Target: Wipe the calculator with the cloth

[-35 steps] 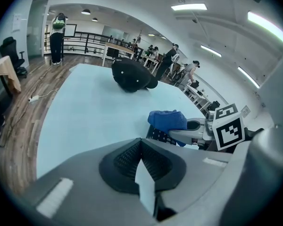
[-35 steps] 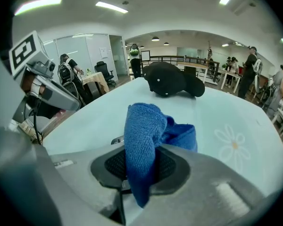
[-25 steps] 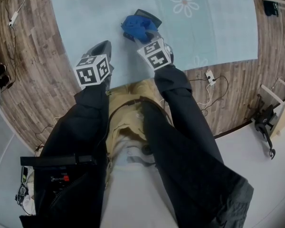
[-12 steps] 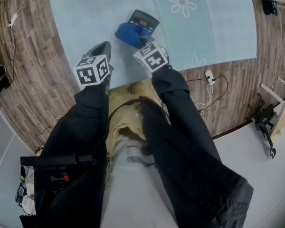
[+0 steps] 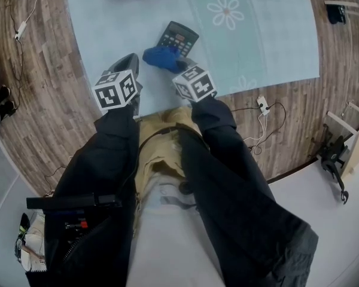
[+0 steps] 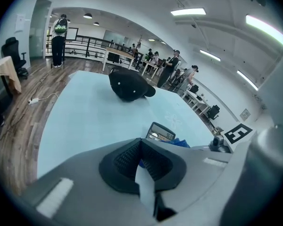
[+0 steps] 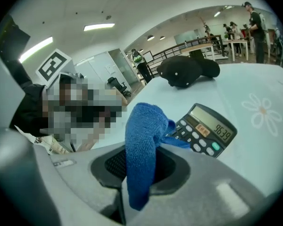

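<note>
Two grippers hang over a pale blue table cover [image 5: 107,34] with wood-plank floor [image 5: 42,100] round it; the calculator [image 5: 178,39] lies on that cover, tilted, its display turned away from the person; the right gripper [image 5: 180,66] is just on the near side of the calculator, its jaws pinched on a blue cloth [image 5: 160,57], which bunches out ahead of the tips and touches the calculator's near edge; in the right gripper view the cloth [image 7: 144,145] stands up between the dark ribbed pads of that gripper [image 7: 141,166] and droops over a corner of the calculator's [image 7: 203,128] keypad; the left gripper [image 5: 127,61] hangs to the left of the calculator and apart from it, jaws pressed together on nothing. A white daisy print [image 5: 225,11] marks the cover to the right of the calculator; a black cap [image 6: 129,84] sits well beyond it; a white power strip [image 5: 262,105] with its cable lies on the floor, nearer the person than the calculator. Behind the calculator the room opens into an office with strip lights, a black railing, desks, chairs and standing people. Its display reads 9639; the small red label beneath is too small to read; each gripper's cube bears black-and-white square markers.
</note>
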